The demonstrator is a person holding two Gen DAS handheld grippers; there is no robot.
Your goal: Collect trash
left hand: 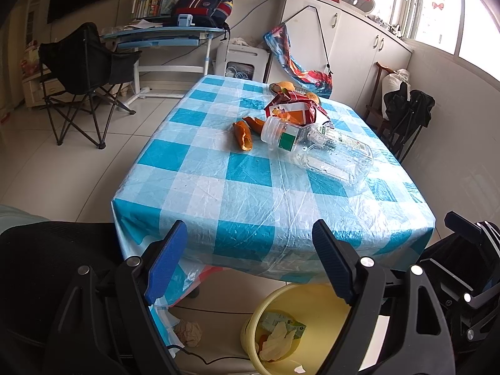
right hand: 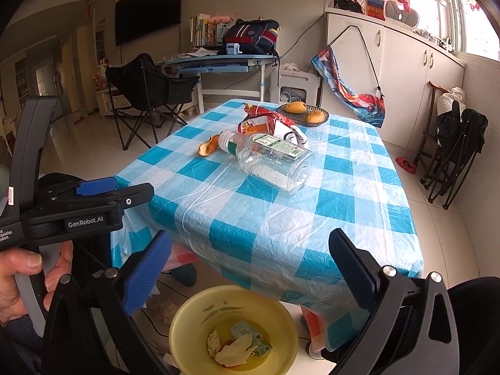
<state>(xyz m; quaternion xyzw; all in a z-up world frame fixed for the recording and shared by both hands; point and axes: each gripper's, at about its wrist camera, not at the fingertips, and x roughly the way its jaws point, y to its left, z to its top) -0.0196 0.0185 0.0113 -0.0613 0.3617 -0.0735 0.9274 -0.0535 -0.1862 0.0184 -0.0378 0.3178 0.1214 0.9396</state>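
Trash: a clear bottle (left hand: 325, 153), an orange peel (left hand: 243, 136) and a red-and-white wrapper (left hand: 295, 107) lie together on the counter (left hand: 218, 187); the bottle is on its side, its mouth beside the peel.
Bin: a yellow bin (right hand: 184, 318) stands on the floor below the counter's near edge, with crumpled paper and a green carton inside.
Left gripper (left hand: 250, 262): jaws wide apart, empty, above the bin and short of the counter.
Right gripper (right hand: 250, 272): jaws wide apart, empty, over the bin.
Counter: blue-and-white checked cloth under clear plastic; a fruit plate (right hand: 303, 113) at the far end.
Room: a folding chair (left hand: 81, 81) and a desk (left hand: 165, 36) behind.
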